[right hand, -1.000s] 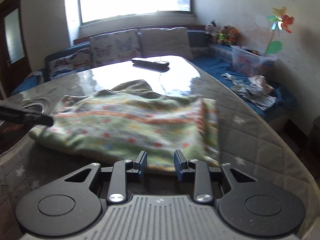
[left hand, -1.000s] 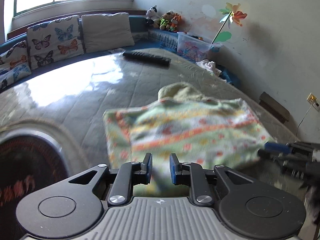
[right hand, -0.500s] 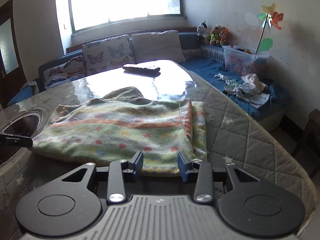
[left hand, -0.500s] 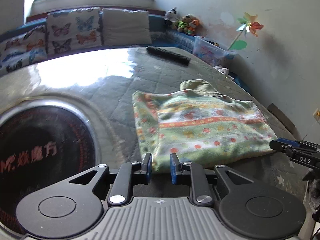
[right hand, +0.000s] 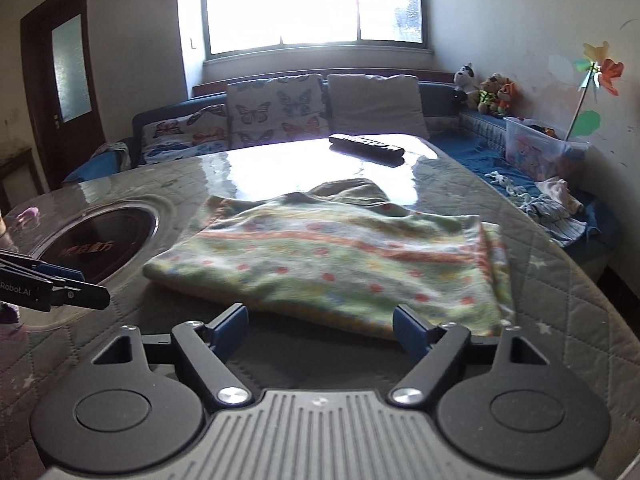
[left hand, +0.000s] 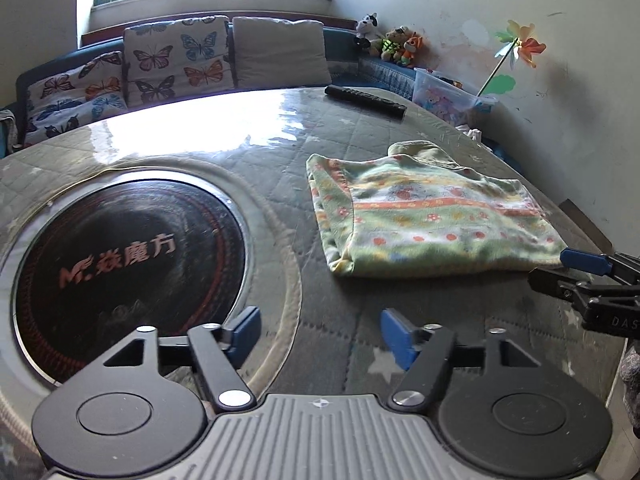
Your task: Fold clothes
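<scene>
Two hand-held grippers show, both with fingers spread wide and holding nothing. The left hand-held gripper [left hand: 320, 332] hangs over the quilted bench [left hand: 360, 128], beside a round black inset plate [left hand: 128, 256] printed with "Mr." and Chinese characters. The right hand-held gripper [right hand: 322, 326] carries the letters "DAS" on its side in the left view; the left one reads "Robot.AI" in the right view. A clear plastic bin [right hand: 540, 146] by the wall holds colourful things too blurred to name. The folded green patterned garment [left hand: 432, 216] lies flat on the bench, ahead and to the right of the left gripper, apart from it; its near edge lies just beyond the right gripper's fingertips. A remote control [left hand: 364, 101] lies farther back.
</scene>
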`<state>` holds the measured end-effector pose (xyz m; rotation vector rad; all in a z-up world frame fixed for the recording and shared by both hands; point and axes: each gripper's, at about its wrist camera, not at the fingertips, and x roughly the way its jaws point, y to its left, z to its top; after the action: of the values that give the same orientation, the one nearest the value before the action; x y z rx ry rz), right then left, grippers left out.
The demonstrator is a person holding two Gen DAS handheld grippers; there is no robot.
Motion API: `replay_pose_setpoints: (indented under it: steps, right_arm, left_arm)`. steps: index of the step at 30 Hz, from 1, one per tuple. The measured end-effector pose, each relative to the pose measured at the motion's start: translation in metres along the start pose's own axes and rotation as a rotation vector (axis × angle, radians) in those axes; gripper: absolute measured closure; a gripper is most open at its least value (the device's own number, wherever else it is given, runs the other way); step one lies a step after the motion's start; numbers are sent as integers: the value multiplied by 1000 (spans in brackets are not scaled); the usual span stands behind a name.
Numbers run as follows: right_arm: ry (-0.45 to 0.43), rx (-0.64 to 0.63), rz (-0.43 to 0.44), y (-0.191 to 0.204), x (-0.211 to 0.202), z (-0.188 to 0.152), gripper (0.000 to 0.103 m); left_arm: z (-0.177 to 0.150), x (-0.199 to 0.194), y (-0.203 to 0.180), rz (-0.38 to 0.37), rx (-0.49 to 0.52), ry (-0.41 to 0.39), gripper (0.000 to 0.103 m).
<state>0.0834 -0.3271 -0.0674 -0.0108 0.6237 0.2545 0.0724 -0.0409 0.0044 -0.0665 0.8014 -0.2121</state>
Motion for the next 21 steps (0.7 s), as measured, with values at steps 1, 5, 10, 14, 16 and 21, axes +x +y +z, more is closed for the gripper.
replay_pose_setpoints:
  steps: [1,5,10,14,16,21]
  right_arm:
    - [1,-5,4,4,-1,-1,19]
    - [3,-21,20,18,-4,-4,12]
    - [1,-49,6,32,-9,-9,0]
    - [8,-62,-6,39,-11,-12,0]
    - [12,-61,-11,41,-12,-14,0]
    - [27,-38,-42,42,-13,-21,0]
  left_arm:
    - [-2,-3,0,3,-1,-5,24]
    - [-11,-14,-1,16,1,-23,15]
    - [-21,-24,-4,31,17,-52,1]
    - [-28,-31,-7,36,19,-71,0]
    - [-29,-32,-8,40,21,-65,0]
    - [-35,-35,-7,50,7,-51,0]
